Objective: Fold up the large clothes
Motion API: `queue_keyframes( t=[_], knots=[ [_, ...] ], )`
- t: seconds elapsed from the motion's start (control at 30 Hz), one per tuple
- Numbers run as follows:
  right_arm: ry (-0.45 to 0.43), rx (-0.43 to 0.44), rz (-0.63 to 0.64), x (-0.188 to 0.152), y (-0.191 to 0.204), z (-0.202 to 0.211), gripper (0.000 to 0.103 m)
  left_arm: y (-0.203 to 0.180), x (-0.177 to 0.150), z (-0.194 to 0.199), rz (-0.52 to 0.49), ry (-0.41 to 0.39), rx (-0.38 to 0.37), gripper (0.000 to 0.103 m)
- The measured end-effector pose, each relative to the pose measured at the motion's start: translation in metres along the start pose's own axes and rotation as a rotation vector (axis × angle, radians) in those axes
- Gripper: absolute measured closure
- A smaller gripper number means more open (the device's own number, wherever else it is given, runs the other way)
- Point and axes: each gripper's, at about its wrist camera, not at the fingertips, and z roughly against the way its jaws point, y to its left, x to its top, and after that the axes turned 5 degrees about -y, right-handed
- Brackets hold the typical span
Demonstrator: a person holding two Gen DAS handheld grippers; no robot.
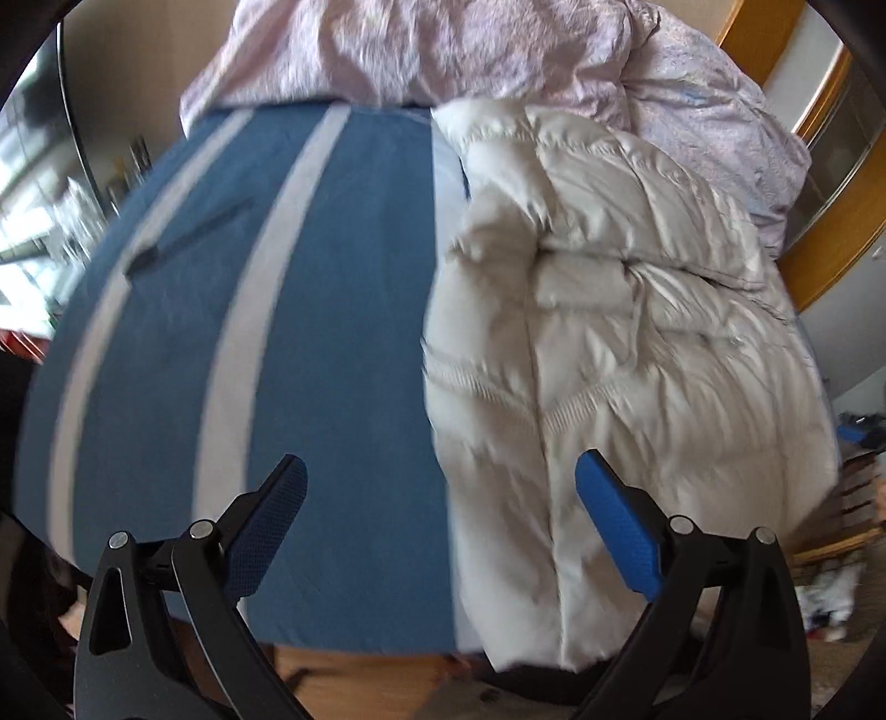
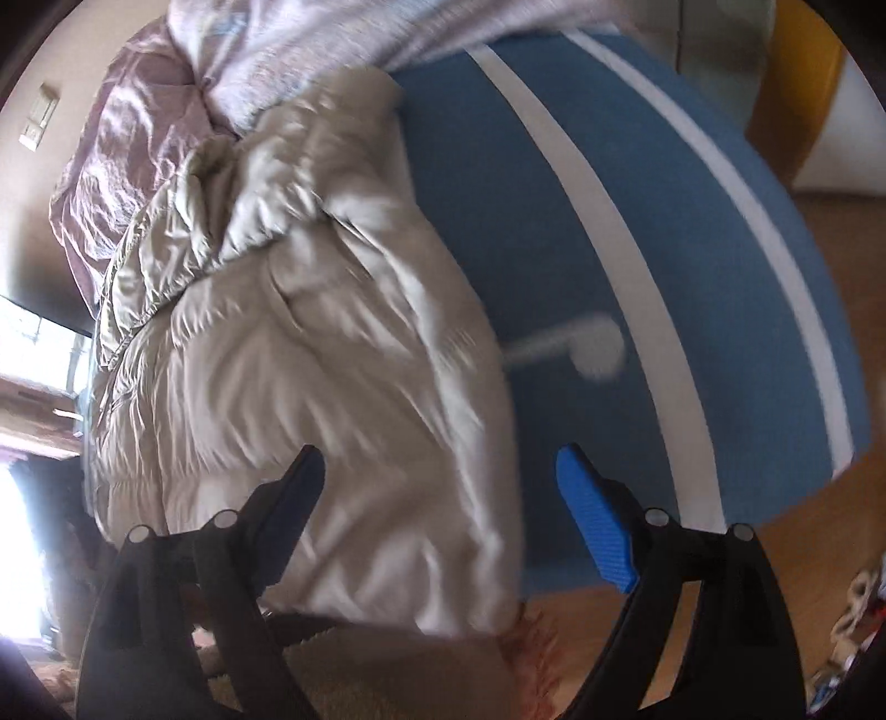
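Note:
A cream-white quilted puffer jacket [image 1: 609, 343] lies bunched and partly folded on a blue bed sheet with white stripes [image 1: 343, 310]. In the left wrist view it fills the right half, its near hem hanging over the bed's front edge. My left gripper [image 1: 440, 471] hovers above that edge, open, nothing between its blue pads. In the right wrist view the jacket [image 2: 310, 354] fills the left and middle. My right gripper [image 2: 440, 462] stands open over its near corner and holds nothing. A white pom-pom on a cord [image 2: 595, 346] lies on the sheet [image 2: 554, 221] beside the jacket.
A crumpled pink-lilac duvet [image 1: 443, 50] is heaped at the far end of the bed, also seen as the duvet [image 2: 144, 122] behind the jacket. A dark pen-like object [image 1: 183, 241] lies on the sheet at left. Wooden floor [image 2: 803, 526], a shaggy rug [image 2: 387, 675] and a wooden door frame [image 1: 830, 210] surround the bed.

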Motion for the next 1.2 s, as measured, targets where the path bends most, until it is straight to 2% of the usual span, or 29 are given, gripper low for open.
queue_keyframes(
  t=[0.1,0.23,0.43,0.57,0.63,0.7,0.8,0.93,1.07,1.13,1.2],
  knots=[
    [0.043,0.054,-0.049,-0.014,-0.019,-0.007,0.017,0.0,-0.012,-0.003,0.021,0.031,-0.051,0.012],
    [0.081,0.153,-0.097,-0.028,-0.029,-0.019,0.018,-0.002,-0.024,-0.013,0.045,0.072,-0.075,0.019],
    [0.111,0.254,-0.123,-0.039,-0.029,-0.031,0.028,0.005,-0.036,-0.02,0.133,0.101,-0.174,0.024],
    [0.11,0.31,-0.123,-0.041,-0.029,-0.033,0.033,0.004,-0.041,-0.02,0.155,0.096,-0.222,0.027],
    [0.102,0.337,-0.131,-0.041,-0.025,-0.036,0.035,0.003,-0.044,-0.021,0.178,0.106,-0.267,0.034],
    [0.098,0.358,-0.132,-0.043,-0.028,-0.036,0.036,-0.001,-0.048,-0.024,0.201,0.127,-0.323,0.038],
    [0.093,0.389,-0.147,-0.042,-0.032,-0.039,0.037,-0.007,-0.049,-0.025,0.184,0.121,-0.323,0.041],
    [0.078,0.418,-0.159,-0.045,-0.036,-0.04,0.041,-0.009,-0.049,-0.027,0.212,0.116,-0.339,0.044],
    [0.064,0.432,-0.142,-0.048,-0.029,-0.04,0.053,-0.011,-0.048,-0.024,0.234,0.1,-0.346,0.059],
    [0.055,0.442,-0.13,-0.049,-0.027,-0.037,0.059,-0.01,-0.049,-0.022,0.25,0.087,-0.347,0.07],
    [0.048,0.446,-0.13,-0.05,-0.025,-0.035,0.073,-0.011,-0.048,-0.022,0.263,0.077,-0.35,0.076]
  ],
)
